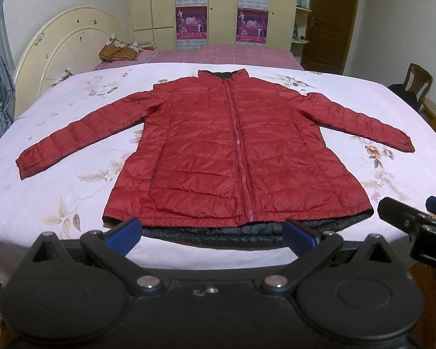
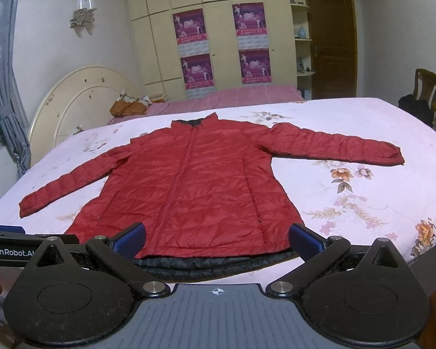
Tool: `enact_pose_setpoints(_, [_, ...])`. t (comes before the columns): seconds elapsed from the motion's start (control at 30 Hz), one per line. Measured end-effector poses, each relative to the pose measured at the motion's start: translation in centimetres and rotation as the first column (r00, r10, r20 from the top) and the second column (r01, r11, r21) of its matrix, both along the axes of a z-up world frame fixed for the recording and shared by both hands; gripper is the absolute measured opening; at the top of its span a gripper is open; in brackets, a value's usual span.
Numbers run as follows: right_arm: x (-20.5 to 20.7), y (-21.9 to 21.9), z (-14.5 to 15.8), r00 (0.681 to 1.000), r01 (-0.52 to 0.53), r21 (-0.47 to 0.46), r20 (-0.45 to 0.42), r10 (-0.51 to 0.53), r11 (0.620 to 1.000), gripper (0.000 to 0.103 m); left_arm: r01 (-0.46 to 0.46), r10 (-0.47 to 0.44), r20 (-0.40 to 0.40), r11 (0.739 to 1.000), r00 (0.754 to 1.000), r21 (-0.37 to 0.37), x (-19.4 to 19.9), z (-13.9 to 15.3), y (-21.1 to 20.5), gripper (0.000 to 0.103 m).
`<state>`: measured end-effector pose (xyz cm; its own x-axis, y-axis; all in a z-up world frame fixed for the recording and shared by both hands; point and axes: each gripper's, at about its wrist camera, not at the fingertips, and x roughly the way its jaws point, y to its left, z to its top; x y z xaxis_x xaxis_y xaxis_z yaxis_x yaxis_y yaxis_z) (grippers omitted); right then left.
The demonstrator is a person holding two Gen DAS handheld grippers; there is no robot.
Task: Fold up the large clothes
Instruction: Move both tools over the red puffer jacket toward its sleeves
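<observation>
Red quilted jacket [image 1: 232, 157] fills the left wrist view, lying flat and zipped on the floral bedspread [image 1: 72, 110], front up, collar toward the far side, both sleeves angled out and down. Its dark lining peeks out in a strip along the near hem, and part of that strip is covered by the left tool [image 1: 212, 231], which hovers just short of the hem with its blue-padded fingers spread wide and nothing between them. At the right edge, a sliver of the right tool [image 1: 421, 221] pokes in, mostly cut off. Over to the right wrist view: same jacket, seen more from its right side, the near hem again partly hidden behind the right tool, whose fingers also stand wide apart and empty. The left tool shows only as a black bar at the left edge. A wardrobe [image 2: 218, 29] with purple posters stands behind, print too small to read.
</observation>
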<state>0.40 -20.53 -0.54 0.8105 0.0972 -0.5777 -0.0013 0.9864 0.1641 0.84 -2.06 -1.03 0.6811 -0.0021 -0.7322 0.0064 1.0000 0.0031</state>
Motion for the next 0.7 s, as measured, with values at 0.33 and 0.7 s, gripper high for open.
enact_pose_setpoints(0.33, [0.22,-0.23,0.02,1.000,0.003,0.000,0.004,-0.003,1.000,0.103,-0.010,0.010,0.004,1.000,1.000,0.000,0.27,-0.07,0.32,0.103])
enact_pose_setpoints(0.7, [0.39,-0.20,0.07,1.000,0.007,0.000,0.005,-0.007,1.000,0.103,-0.014,0.014,0.003,1.000,1.000,0.000,0.29,-0.21,0.59,0.103])
